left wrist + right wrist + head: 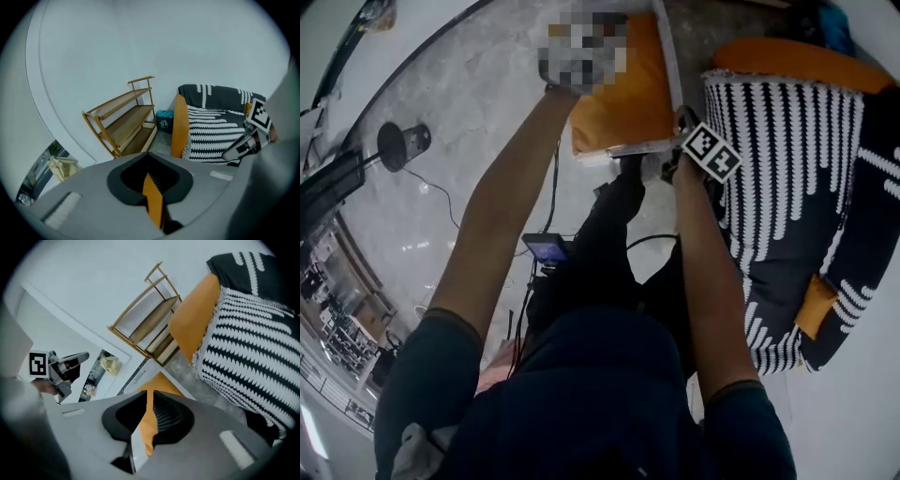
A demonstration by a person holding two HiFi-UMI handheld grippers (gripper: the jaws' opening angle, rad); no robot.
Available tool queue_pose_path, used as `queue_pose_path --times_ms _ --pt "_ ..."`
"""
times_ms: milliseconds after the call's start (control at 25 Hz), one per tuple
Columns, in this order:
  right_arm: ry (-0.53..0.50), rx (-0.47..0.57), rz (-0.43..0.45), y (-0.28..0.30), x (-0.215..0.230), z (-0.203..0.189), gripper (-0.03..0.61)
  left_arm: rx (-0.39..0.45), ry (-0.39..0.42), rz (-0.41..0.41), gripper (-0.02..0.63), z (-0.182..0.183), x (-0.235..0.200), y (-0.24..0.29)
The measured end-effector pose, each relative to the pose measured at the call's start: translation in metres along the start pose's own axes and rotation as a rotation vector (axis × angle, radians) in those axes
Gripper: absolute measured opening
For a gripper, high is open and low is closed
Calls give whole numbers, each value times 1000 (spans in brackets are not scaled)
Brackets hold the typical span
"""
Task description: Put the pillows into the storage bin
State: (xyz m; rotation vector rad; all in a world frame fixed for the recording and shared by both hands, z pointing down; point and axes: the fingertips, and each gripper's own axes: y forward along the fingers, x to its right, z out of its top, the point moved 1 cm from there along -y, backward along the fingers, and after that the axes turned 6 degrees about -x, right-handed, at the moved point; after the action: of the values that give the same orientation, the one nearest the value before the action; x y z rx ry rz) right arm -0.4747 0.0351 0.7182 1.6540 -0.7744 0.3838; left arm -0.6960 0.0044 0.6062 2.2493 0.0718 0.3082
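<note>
A bare wooden shelf rack (126, 124) stands against a white wall (140, 42), with a small teal box (164, 121) just beside its foot. On the grey marbled floor (487, 84), a thin cable (441, 192) trails from a black round stand (401, 145).

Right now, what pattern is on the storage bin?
Storage bin: white jagged stripes on black. Best: head view.

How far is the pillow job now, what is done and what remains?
Done: an orange shape by the storage bin may be a pillow; unsure. In hand: left tool and right tool clamp one orange pillow beside the bin. Left: put it in.
</note>
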Motion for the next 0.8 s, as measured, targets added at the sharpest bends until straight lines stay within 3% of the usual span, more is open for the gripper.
queue_pose_path --times_ms 360,520,800 --pt "-183 269 -15 -182 13 88 28 174 84 -65 0 153 86 -59" --pt "-188 393 -51 -278 55 109 29 251 160 -124 0 233 153 -81" --pt "-118 577 -133 -447 158 116 72 335 287 -253 2 337 303 -107"
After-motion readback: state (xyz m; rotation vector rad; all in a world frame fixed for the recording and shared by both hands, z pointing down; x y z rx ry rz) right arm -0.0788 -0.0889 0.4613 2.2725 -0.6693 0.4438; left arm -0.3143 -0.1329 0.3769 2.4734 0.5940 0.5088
